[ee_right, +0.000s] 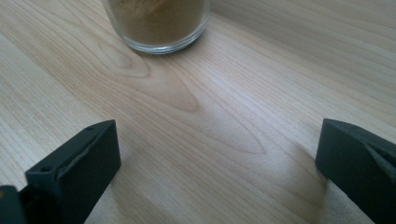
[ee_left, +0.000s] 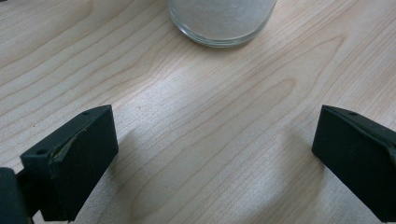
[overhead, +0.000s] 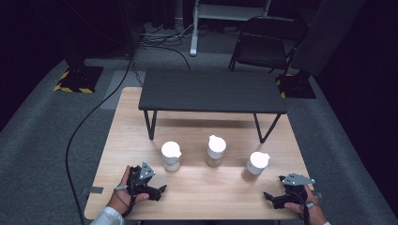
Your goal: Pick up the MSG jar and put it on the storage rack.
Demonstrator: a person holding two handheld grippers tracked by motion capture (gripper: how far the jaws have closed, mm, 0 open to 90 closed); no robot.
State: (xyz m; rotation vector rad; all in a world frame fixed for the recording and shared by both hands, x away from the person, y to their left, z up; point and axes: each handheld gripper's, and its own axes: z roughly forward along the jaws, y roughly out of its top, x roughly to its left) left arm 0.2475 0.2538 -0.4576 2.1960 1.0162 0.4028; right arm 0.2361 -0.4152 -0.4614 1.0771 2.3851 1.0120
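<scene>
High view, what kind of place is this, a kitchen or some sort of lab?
Probably a recording studio or lab, not a kitchen: dark curtained walls, cables trailing over grey carpet, a folding chair, and hazard-striped stand bases. The wooden table holds just three lidded jars and a small black shelf.

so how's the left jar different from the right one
The left jar holds white grains, as the left gripper view shows; the right jar holds tan-brown powder. The left jar stands nearer the left gripper, the right jar nearer the right gripper. Both are clear glass with white spouted lids, upright on the wooden table.
</scene>
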